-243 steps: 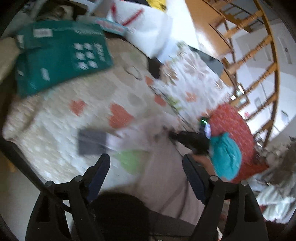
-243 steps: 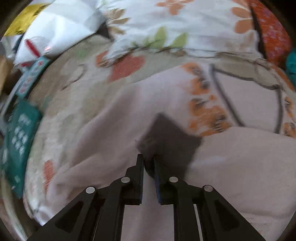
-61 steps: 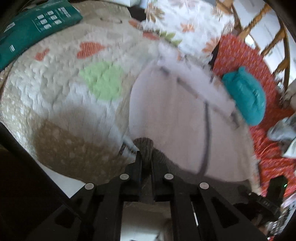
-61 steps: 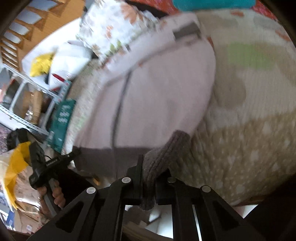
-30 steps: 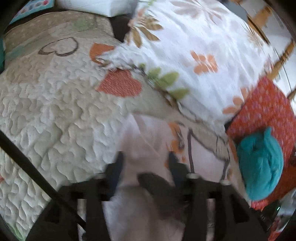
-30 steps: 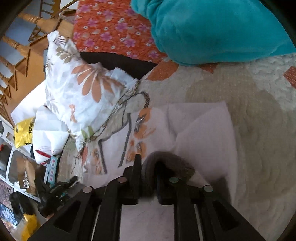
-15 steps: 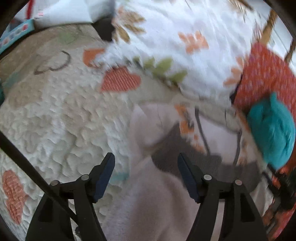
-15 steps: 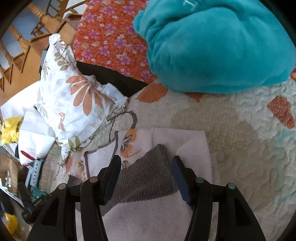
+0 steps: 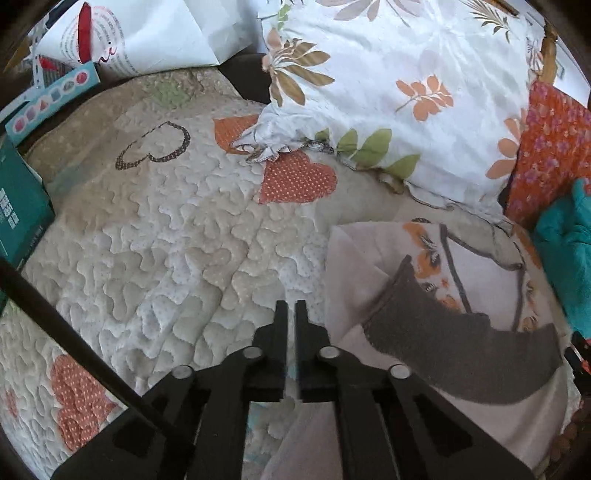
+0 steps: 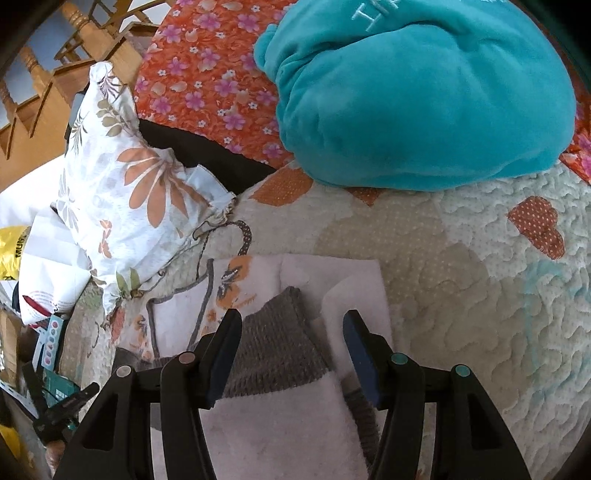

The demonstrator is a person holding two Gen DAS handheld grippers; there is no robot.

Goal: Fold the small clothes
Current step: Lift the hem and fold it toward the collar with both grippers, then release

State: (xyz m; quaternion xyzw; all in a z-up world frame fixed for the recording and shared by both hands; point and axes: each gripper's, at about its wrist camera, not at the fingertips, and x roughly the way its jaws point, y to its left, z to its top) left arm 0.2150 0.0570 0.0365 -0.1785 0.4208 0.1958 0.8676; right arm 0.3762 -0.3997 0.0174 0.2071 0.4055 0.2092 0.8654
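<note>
A small pale pink garment with orange flower print and a grey knit hem band lies folded over on the quilted bedspread. My left gripper is shut and empty, over the quilt just left of the garment. My right gripper is open and empty, its fingers either side of the grey band above the garment.
A floral pillow and an orange flowered cushion lie behind the garment. A teal plush bundle sits close beyond it. Teal boxes and white bags stand at the left. The quilt stretches right.
Both grippers carried the grey hem up over the garment and let it go. The right gripper opened. The left gripper opened, moved left off the garment and shut again.
</note>
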